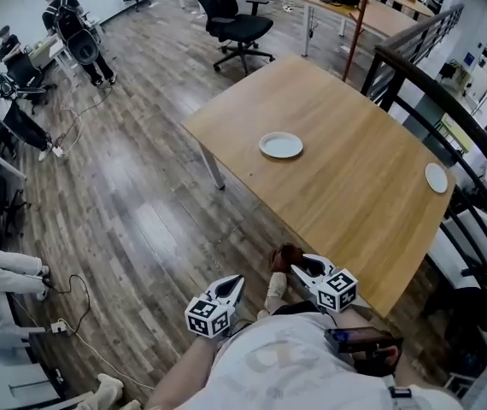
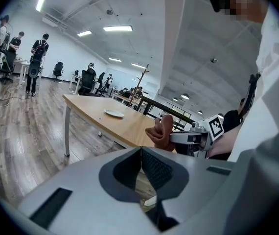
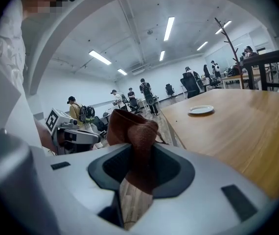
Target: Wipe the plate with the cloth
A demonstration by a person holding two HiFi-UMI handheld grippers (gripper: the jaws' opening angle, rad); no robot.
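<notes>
A white plate (image 1: 280, 145) lies on the wooden table (image 1: 354, 203), toward its far left part; it also shows as the plate (image 2: 114, 113) in the left gripper view and the plate (image 3: 200, 109) in the right gripper view. My right gripper (image 1: 294, 268) is off the table's near corner, shut on a brown cloth (image 1: 286, 256) that bunches up above its jaws as the cloth (image 3: 132, 131). My left gripper (image 1: 236, 282) hangs beside it over the floor, jaws shut with nothing between them. Both grippers are well short of the plate.
A second white plate (image 1: 436, 178) sits near the table's right edge. A dark railing (image 1: 448, 101) runs along the right. Office chairs (image 1: 235, 24), desks and several people stand on the wood floor (image 1: 124, 195) to the left and beyond.
</notes>
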